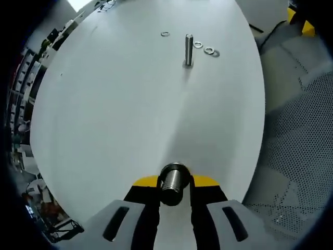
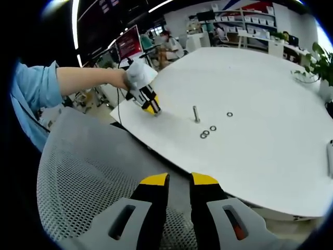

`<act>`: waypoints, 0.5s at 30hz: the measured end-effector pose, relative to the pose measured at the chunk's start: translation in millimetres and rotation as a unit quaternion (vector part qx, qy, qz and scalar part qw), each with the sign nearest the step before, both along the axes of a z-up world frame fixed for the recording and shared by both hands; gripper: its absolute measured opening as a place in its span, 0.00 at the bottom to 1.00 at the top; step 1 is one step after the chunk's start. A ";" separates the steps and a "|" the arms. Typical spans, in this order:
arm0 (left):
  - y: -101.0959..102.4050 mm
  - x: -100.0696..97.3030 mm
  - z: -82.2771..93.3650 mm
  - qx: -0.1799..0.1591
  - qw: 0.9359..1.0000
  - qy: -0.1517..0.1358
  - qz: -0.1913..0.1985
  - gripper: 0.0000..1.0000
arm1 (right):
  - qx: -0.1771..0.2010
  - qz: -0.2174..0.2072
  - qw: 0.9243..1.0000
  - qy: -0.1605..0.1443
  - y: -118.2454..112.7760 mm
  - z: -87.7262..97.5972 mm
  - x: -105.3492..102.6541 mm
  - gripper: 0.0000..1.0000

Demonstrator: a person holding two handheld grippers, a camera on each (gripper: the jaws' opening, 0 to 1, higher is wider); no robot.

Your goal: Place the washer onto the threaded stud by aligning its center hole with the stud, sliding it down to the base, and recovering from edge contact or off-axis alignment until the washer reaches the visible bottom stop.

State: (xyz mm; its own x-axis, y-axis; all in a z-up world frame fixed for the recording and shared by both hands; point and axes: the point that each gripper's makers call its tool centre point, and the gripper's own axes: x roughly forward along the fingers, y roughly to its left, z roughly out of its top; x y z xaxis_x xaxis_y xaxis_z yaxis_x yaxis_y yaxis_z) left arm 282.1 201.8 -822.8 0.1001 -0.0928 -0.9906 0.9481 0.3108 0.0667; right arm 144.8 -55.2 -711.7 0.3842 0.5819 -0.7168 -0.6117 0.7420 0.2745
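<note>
We are looking along the left gripper (image 1: 173, 200), and its jaws are clamping a short metal cylinder (image 1: 173, 182) standing on end between them. Straight ahead across the white worktop (image 1: 130, 114) the threaded stud (image 1: 189, 50) is standing upright, well apart from us, with three washers (image 1: 206, 49) lying just beside it and one washer (image 1: 165, 34) on the other side. Our right gripper (image 2: 178, 200) is hanging over a mesh chair (image 2: 88, 177), jaws narrow and carrying nothing, farther off. The left looks nearer.
</note>
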 end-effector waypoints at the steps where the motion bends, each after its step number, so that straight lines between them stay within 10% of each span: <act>1: -0.5 -0.3 0.1 0.000 1.000 0.000 0.001 0.19 | 0.001 0.000 1.000 0.000 0.1 0.1 0.1 0.18; 15: -17.3 -2.2 1.4 -0.041 0.999 -0.003 0.003 0.20 | 0.004 -0.001 1.000 -0.003 0.7 1.2 0.3 0.18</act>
